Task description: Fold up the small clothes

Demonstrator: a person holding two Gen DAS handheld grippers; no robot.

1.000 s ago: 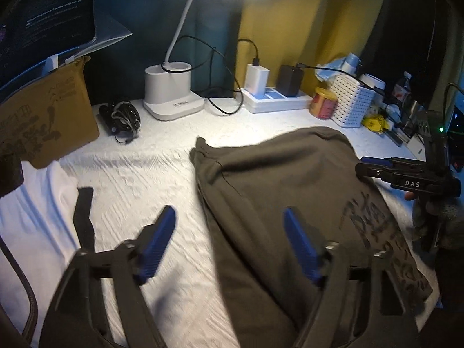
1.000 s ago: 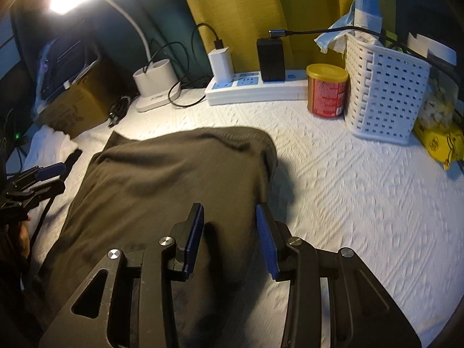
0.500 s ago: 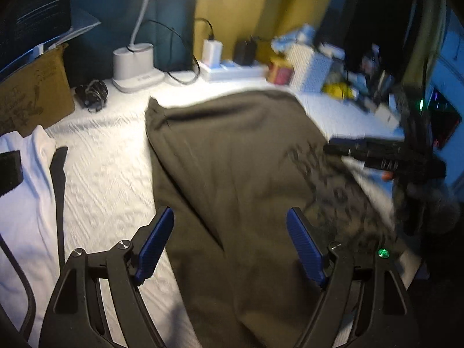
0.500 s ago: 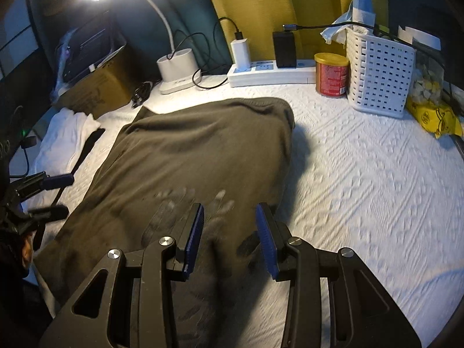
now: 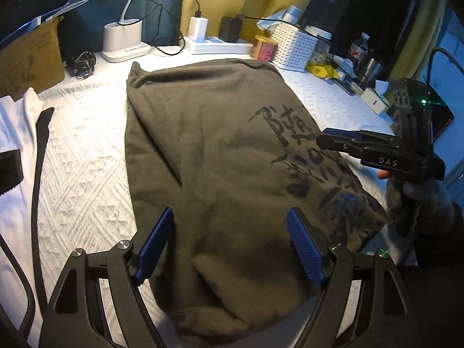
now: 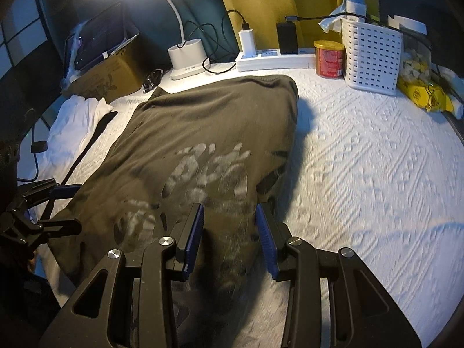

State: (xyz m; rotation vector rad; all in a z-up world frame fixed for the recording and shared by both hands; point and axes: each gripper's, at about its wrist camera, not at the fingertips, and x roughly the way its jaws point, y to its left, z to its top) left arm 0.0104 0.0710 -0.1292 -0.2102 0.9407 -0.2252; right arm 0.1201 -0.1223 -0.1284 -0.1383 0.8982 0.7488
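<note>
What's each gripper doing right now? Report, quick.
Left gripper: open wide, fingers above the olive shirt, holding nothing.
Right gripper: open, narrower gap, over the shirt's printed part, holding nothing.

White letters "DAS" stand on the black body of the right hand-held gripper (image 5: 333, 142), at the right of the left wrist view. The dark brushed print on the olive garment (image 5: 220, 133) cannot be read.

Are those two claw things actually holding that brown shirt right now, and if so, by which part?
No, nothing is held. The left gripper and right gripper both have their fingers apart, over the near end of the olive-brown shirt, which lies flat on the white bedcover.
</note>
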